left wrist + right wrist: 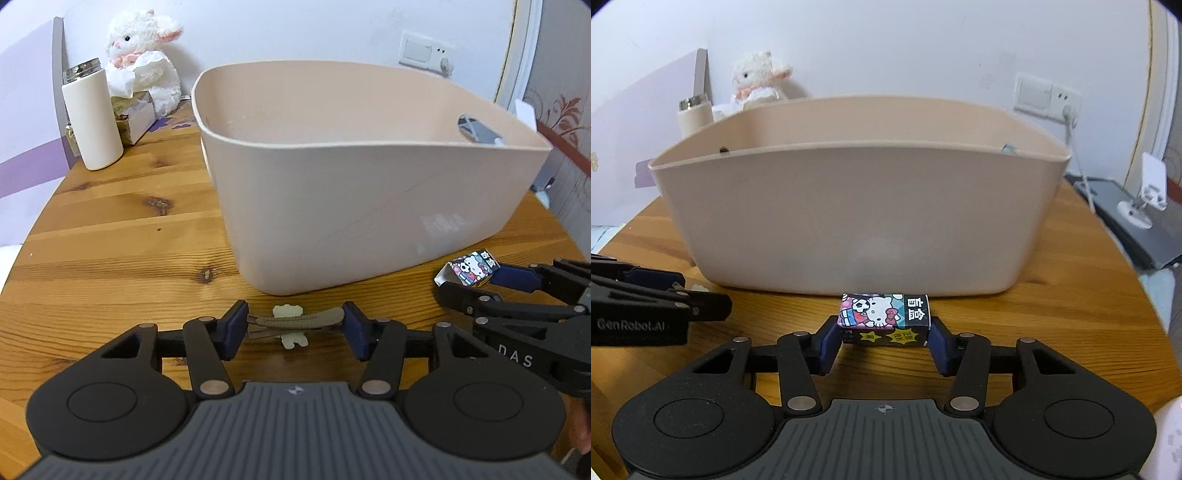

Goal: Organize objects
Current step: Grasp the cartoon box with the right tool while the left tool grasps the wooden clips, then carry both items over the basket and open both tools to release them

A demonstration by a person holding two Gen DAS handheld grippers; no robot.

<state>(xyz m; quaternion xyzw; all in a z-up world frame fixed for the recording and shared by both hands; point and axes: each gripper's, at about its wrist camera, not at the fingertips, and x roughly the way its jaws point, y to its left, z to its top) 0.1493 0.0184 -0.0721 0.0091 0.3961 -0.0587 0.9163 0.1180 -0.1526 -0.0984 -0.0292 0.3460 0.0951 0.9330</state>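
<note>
A beige plastic bin stands on the round wooden table; it also fills the right wrist view. My left gripper is shut on a brown hair clip with a pale bear charm, low over the table in front of the bin. My right gripper is shut on a small Hello Kitty box, just in front of the bin's wall. That box and the right gripper show at the right of the left wrist view.
A white bottle, a tissue box and a white plush lamb stand at the table's far left. Some items lie inside the bin. A grey stand with a white holder is to the right, off the table.
</note>
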